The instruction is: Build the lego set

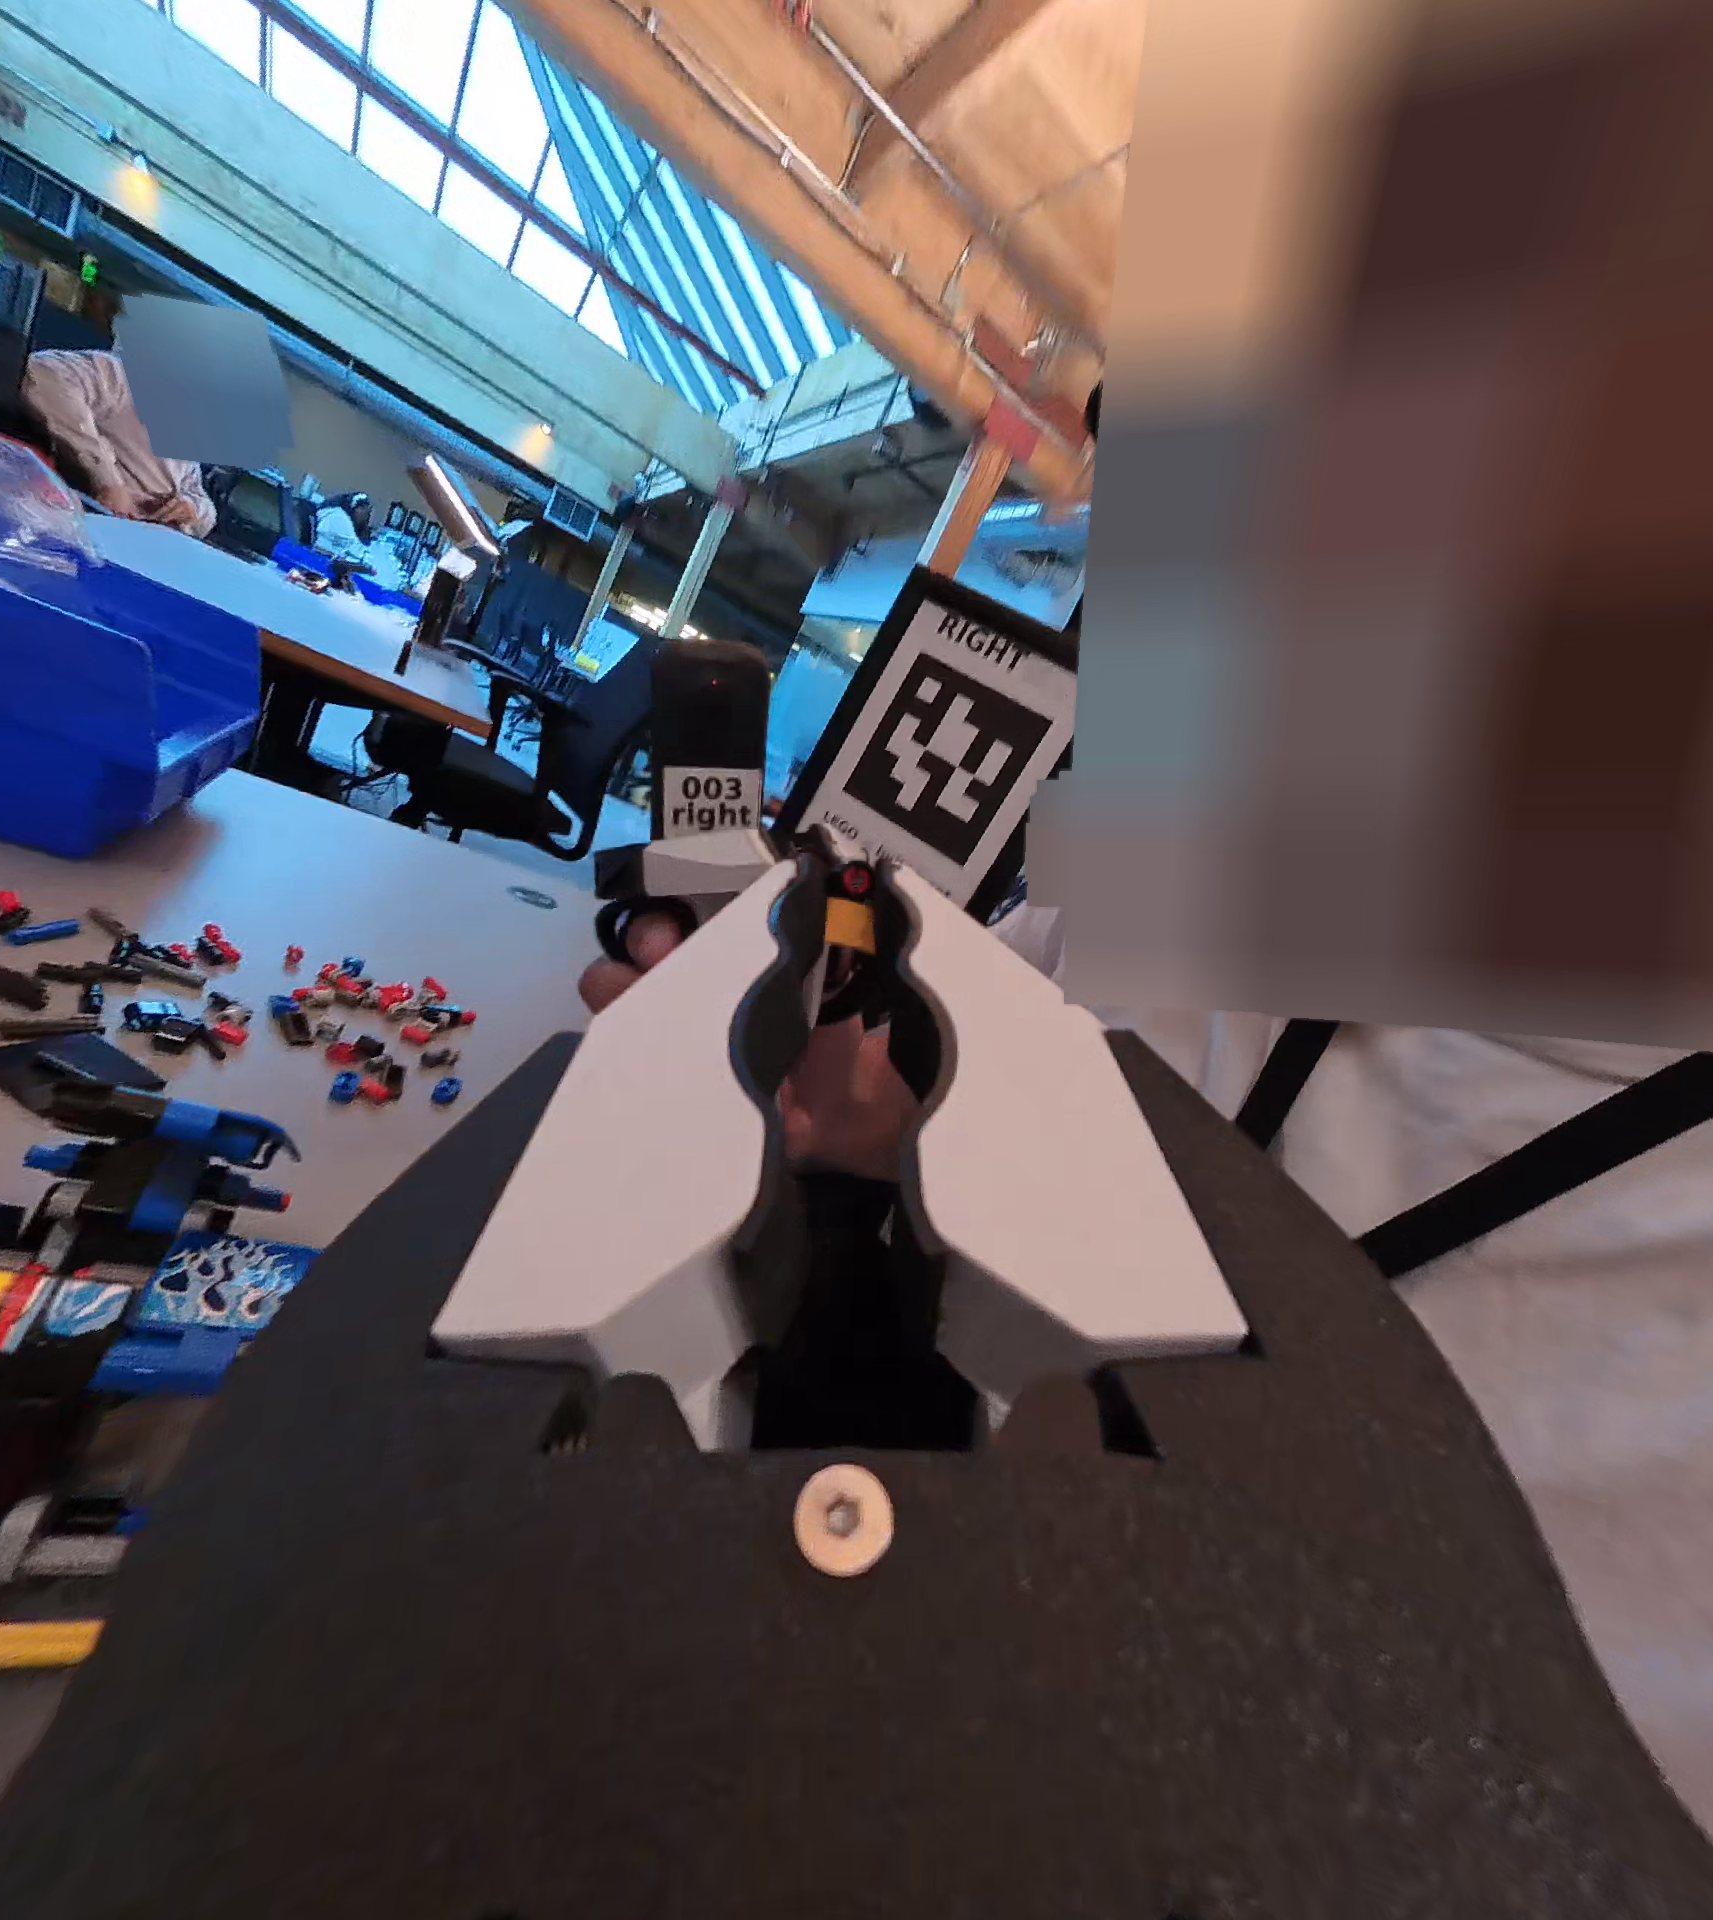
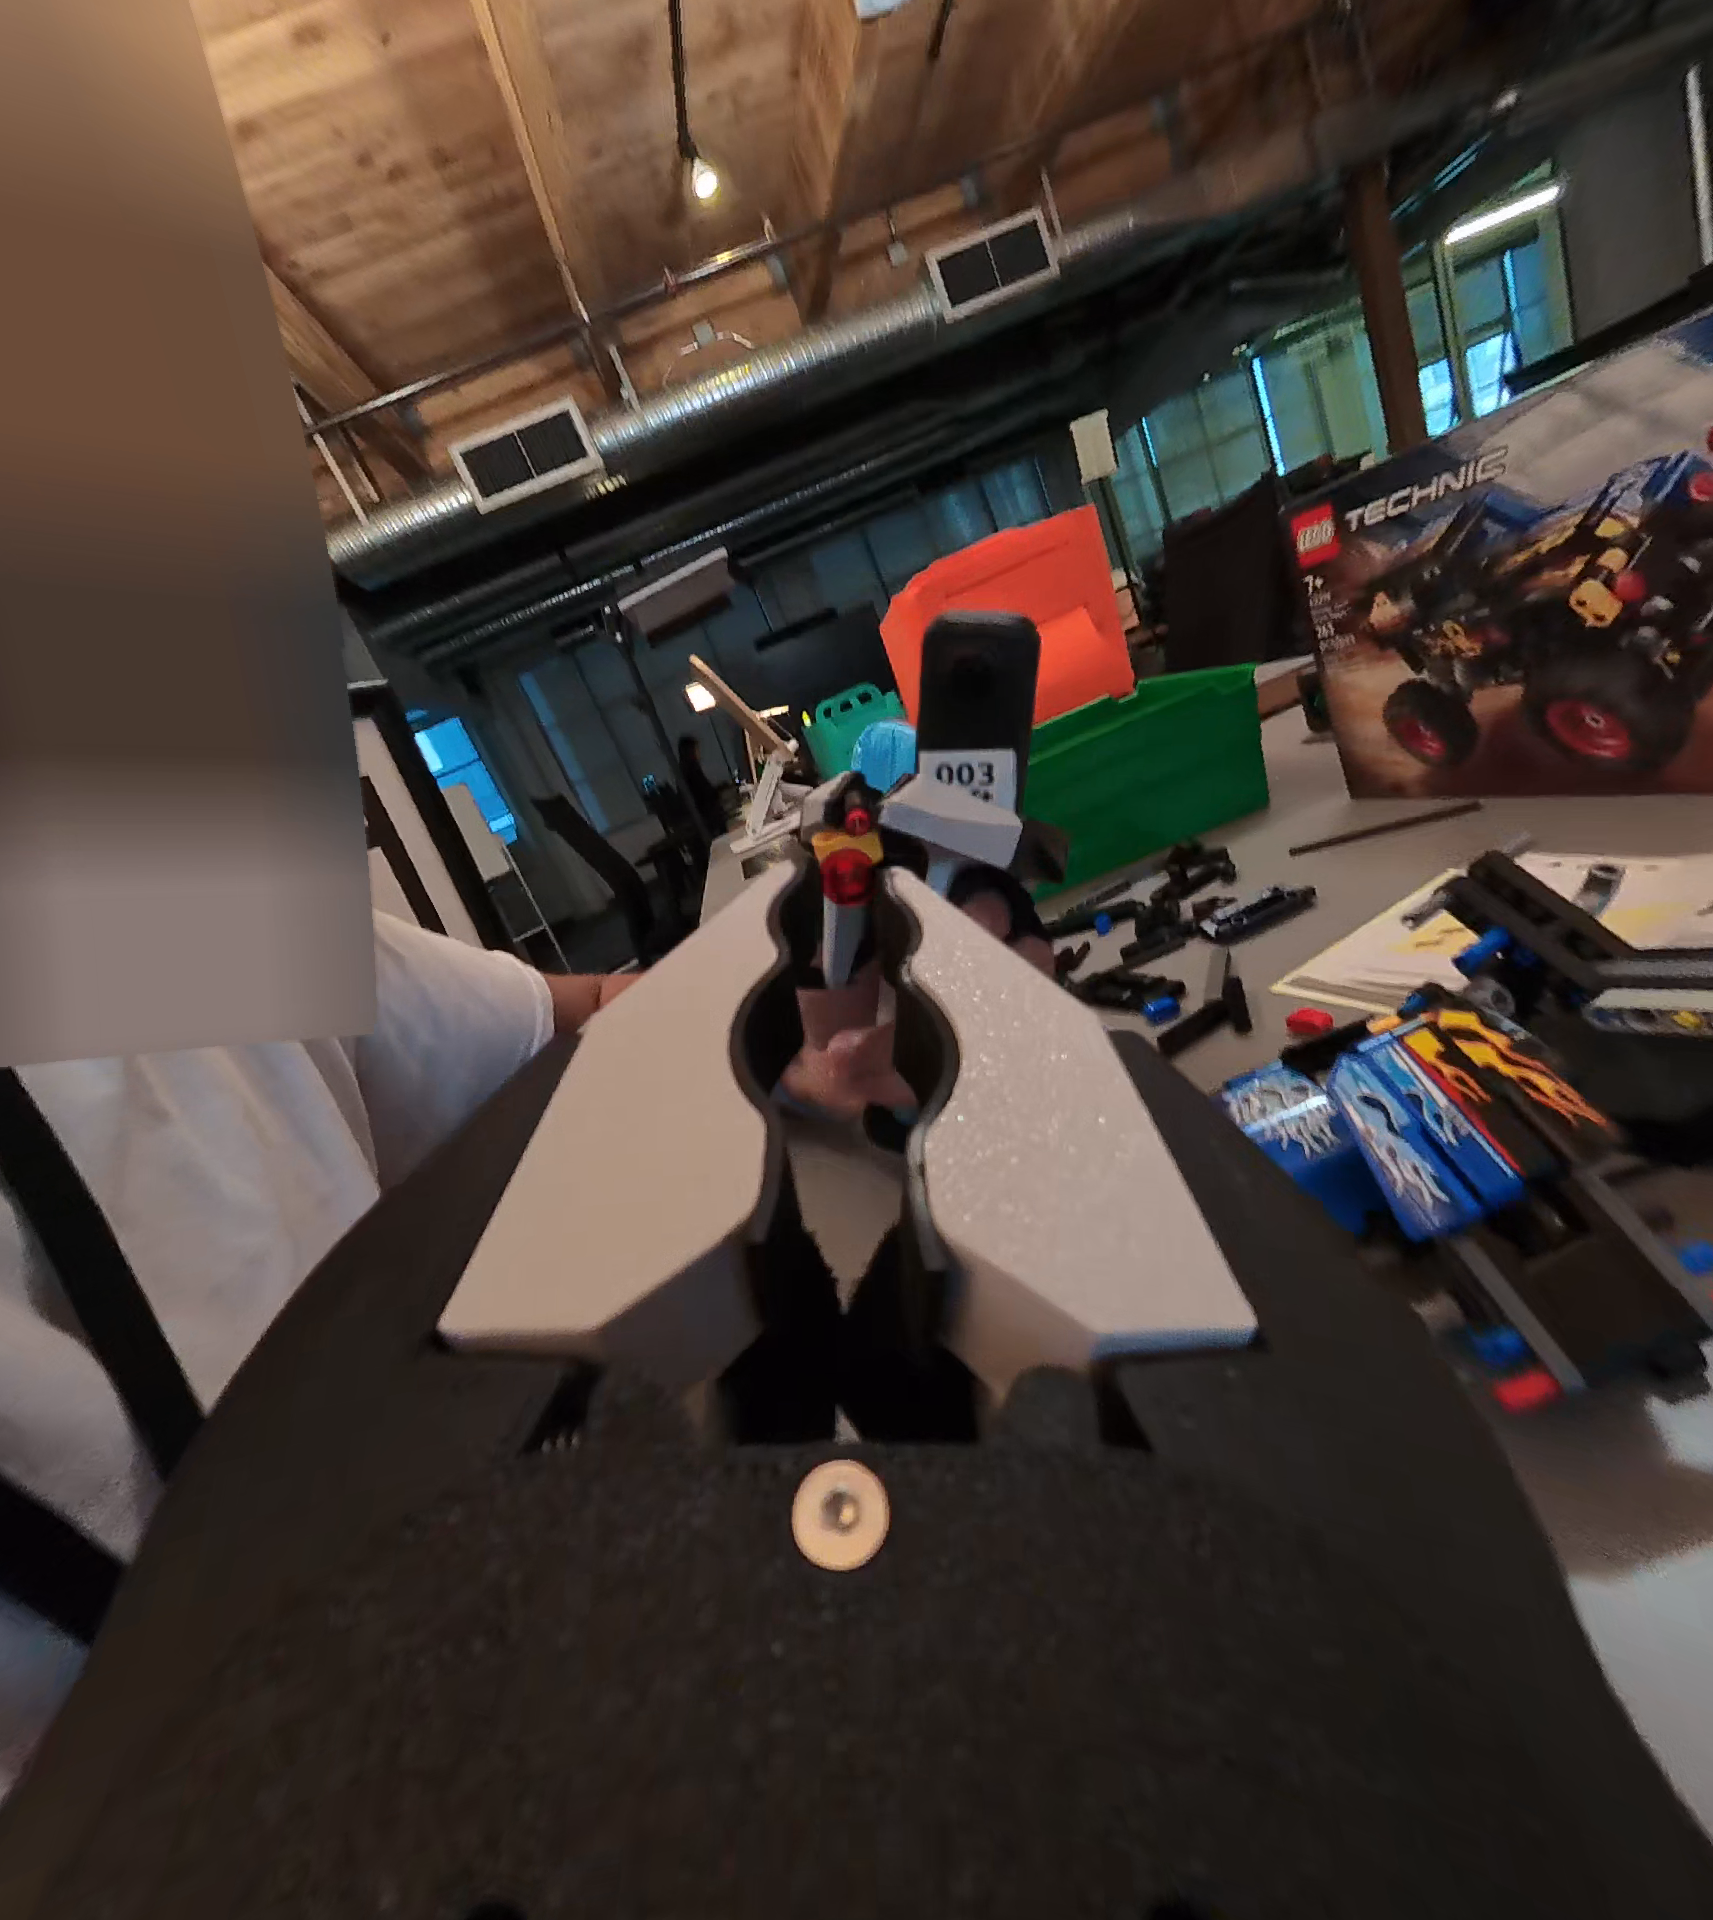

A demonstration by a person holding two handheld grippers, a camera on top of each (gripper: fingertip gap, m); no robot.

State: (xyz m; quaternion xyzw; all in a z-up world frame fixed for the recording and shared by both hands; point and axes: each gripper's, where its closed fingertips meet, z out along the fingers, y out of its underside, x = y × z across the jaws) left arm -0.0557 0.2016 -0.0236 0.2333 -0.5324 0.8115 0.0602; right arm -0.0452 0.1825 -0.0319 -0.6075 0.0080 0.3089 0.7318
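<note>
Both tongs, left (image 1: 847, 914) and right (image 2: 847, 883), pinch one small yellow-and-red piece (image 2: 844, 868) together.

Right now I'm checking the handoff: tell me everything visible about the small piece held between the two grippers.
The small lego assembly is raised above the table between both grippers' tips. It looks like plastic: a yellow block, a round red pin end, a grey beam hanging below. The right gripper and the left gripper each pinch it.

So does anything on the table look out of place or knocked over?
Nothing looks damaged or spilled. The loose pieces lie scattered on the table, normal for a build in progress. Both tools meet in the air on one small yellow and red assembly. The box stands upright.
</note>
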